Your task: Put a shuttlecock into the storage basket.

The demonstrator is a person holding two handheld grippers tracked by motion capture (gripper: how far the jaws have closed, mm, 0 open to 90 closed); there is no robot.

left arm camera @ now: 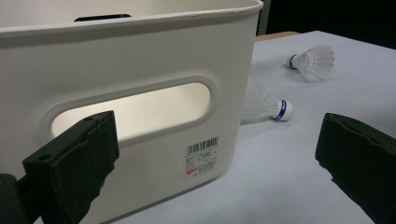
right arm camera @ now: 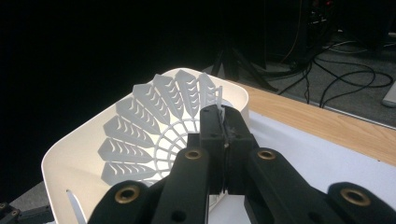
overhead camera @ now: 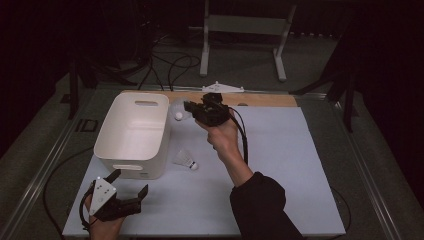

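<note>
A white feather shuttlecock [right arm camera: 154,126] hangs from my right gripper [right arm camera: 224,121], which is shut on the rim of its skirt. In the high view that gripper [overhead camera: 192,107] hovers at the far right corner of the white bin [overhead camera: 132,131], the shuttlecock's cork [overhead camera: 178,116] pointing down beside the bin wall. Another shuttlecock [overhead camera: 186,160] lies on the mat next to the bin's right side, and is close by in the left gripper view [left arm camera: 268,105]. Farther out on the mat lies one more shuttlecock [left arm camera: 313,60]. My left gripper [overhead camera: 131,181] stands open and holds nothing, facing the bin's handle slot [left arm camera: 135,109].
A white mat [overhead camera: 280,165] covers the table, with a wooden strip [overhead camera: 265,99] along its far edge. Behind the table, cables [overhead camera: 170,65] trail over the floor around a metal stand [overhead camera: 245,25]. The person's right forearm [overhead camera: 240,165] crosses the middle of the mat.
</note>
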